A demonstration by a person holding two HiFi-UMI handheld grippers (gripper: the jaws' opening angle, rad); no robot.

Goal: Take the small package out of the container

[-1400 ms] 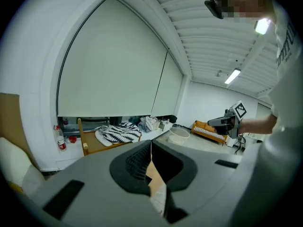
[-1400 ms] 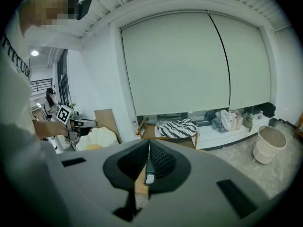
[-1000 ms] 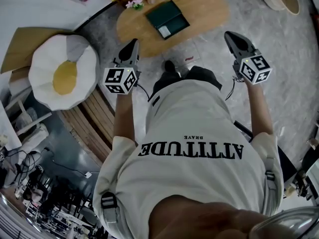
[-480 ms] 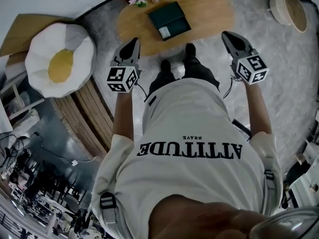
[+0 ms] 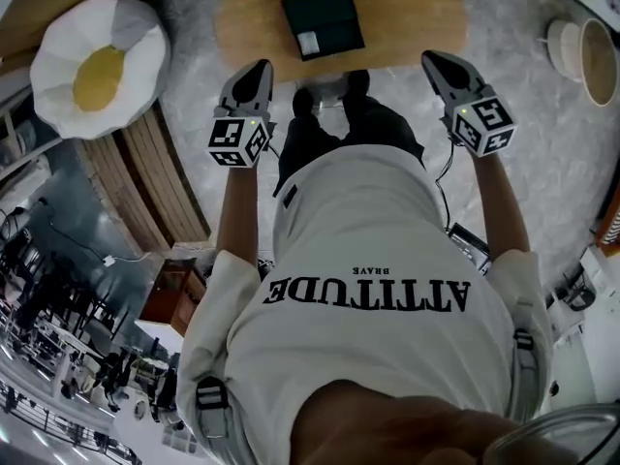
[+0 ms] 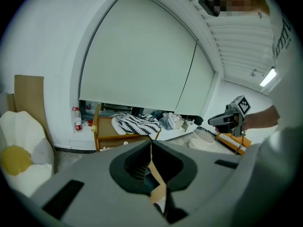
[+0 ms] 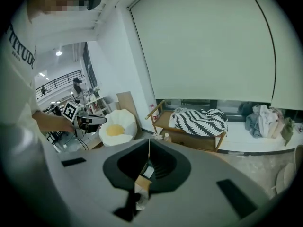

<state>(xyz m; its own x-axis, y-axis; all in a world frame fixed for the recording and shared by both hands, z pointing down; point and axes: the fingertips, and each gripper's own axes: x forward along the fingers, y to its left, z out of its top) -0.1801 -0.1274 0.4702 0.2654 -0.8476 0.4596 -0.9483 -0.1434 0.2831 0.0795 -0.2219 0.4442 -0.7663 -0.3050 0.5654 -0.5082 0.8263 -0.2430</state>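
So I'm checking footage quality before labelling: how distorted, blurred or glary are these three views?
Head view: heavy fisheye, the wooden table bows, evenly lit, sharp. Left gripper view: black round vignette, window blind curves, ceiling light glares. Right gripper view: same vignette and bending, blind bright, not washed out.

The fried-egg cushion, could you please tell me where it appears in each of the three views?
Head view: fried-egg cushion at the upper left, on the floor.
Left gripper view: fried-egg cushion at the lower left edge.
Right gripper view: fried-egg cushion left of centre.
Shared landmark: the cardboard sheet beside it.
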